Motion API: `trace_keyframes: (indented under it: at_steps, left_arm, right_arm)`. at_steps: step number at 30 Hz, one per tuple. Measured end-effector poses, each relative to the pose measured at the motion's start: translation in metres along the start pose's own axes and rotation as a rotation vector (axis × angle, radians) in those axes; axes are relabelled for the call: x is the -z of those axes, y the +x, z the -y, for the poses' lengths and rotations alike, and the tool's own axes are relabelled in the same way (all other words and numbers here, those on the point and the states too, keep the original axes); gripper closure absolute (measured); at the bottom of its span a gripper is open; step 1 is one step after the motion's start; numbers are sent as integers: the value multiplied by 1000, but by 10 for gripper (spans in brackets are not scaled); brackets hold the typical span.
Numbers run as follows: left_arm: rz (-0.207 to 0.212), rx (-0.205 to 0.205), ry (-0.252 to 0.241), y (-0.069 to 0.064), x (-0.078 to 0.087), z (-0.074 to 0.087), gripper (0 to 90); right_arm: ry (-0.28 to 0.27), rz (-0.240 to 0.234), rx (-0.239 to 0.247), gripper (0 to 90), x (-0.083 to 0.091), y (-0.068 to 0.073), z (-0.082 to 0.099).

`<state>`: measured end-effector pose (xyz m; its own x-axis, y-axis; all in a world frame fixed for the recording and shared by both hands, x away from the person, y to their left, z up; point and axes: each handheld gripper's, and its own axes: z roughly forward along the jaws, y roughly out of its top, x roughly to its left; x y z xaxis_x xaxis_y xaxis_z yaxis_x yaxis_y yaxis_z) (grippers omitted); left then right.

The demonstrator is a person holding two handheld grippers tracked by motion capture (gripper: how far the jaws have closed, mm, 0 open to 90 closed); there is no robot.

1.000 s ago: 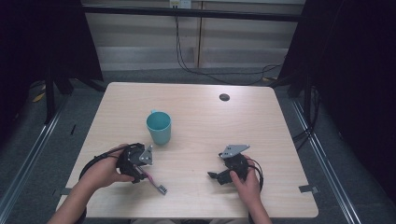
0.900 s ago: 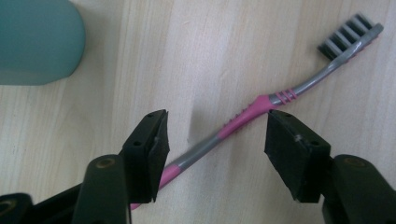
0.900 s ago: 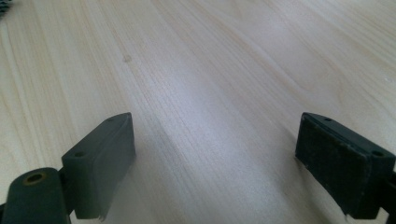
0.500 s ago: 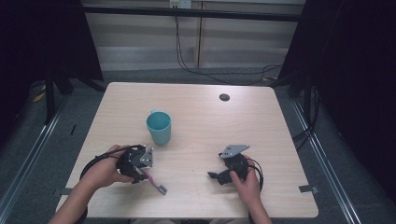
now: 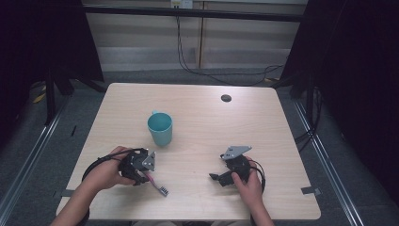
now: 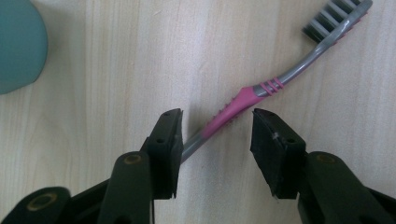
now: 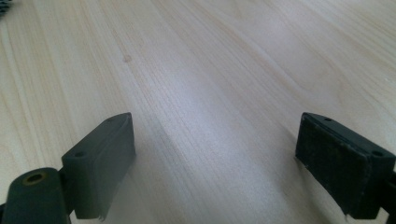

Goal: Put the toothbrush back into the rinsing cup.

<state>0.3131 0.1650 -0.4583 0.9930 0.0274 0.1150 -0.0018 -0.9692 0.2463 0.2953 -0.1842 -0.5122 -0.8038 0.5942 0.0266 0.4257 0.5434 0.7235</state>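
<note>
A pink and grey toothbrush lies flat on the wooden table, its bristle head towards the near edge. My left gripper points down over its handle. In the left gripper view the handle runs slantwise between the jaws, which have just been closing. One pad is at the grey stem and the other stands apart from the pink grip, so nothing is clamped. A teal cup stands upright just beyond that hand. My right gripper rests low at the front right, jaws wide open over bare wood.
A small black round disc sits near the table's far edge. The cup's rim shows at the top left corner of the left gripper view. Dark curtains and metal rails flank the table, and cables hang behind it.
</note>
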Motion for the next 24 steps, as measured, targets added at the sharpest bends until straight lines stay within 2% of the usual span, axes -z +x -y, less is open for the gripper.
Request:
trace_keyframes:
  at_steps: [1, 10, 12, 15, 20, 24]
  left_arm:
    - [3, -12, 6, 0, 0, 0, 542]
    - [25, -23, 15, -2, -4, -2, 576]
    - [30, -30, 22, -2, -6, -2, 609]
    - [35, -12, 20, -3, -6, -1, 639]
    - [47, -6, 19, -2, -6, -1, 667]
    - [58, -16, 21, -2, -7, -1, 704]
  right_arm:
    - [0, 0, 0, 114, 0, 0, 0]
    - [0, 0, -1, 114, 0, 0, 0]
    - [0, 0, 1, 114, 0, 0, 0]
    - [-1, 0, 0, 114, 0, 0, 0]
    - [-1, 0, 0, 114, 0, 0, 0]
    - [-1, -1, -1, 114, 0, 0, 0]
